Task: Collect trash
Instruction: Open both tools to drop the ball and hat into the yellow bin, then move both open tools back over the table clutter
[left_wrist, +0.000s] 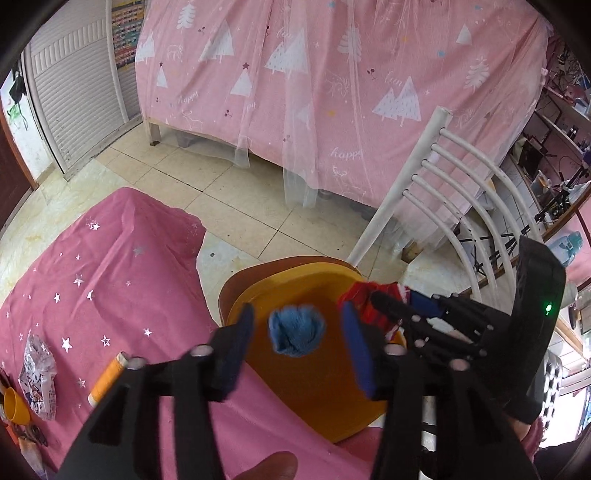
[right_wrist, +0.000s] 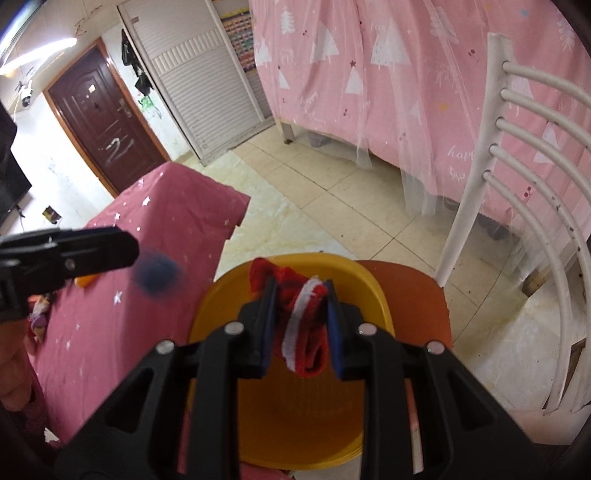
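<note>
Two grippers work over a yellow basin (left_wrist: 314, 398) that sits on an orange chair seat (right_wrist: 417, 291). The left gripper (left_wrist: 297, 347) has its jaws spread wide, and a blue wad (left_wrist: 296, 329) shows between them, touching neither pad, above the basin. The right gripper (right_wrist: 301, 325) is clamped on a red-and-white cloth (right_wrist: 306, 325), which hangs between its pads over the basin. A pink tablecloth (left_wrist: 110, 288) lies beside the chair.

1. My left gripper (left_wrist: 297, 349) has its fingers spread wide, nothing between the pads, angled downward.
2. My right gripper (right_wrist: 301, 314) is clamped tight, fingers squeezed in on something red, just beside the left one, a bit further forward.
</note>
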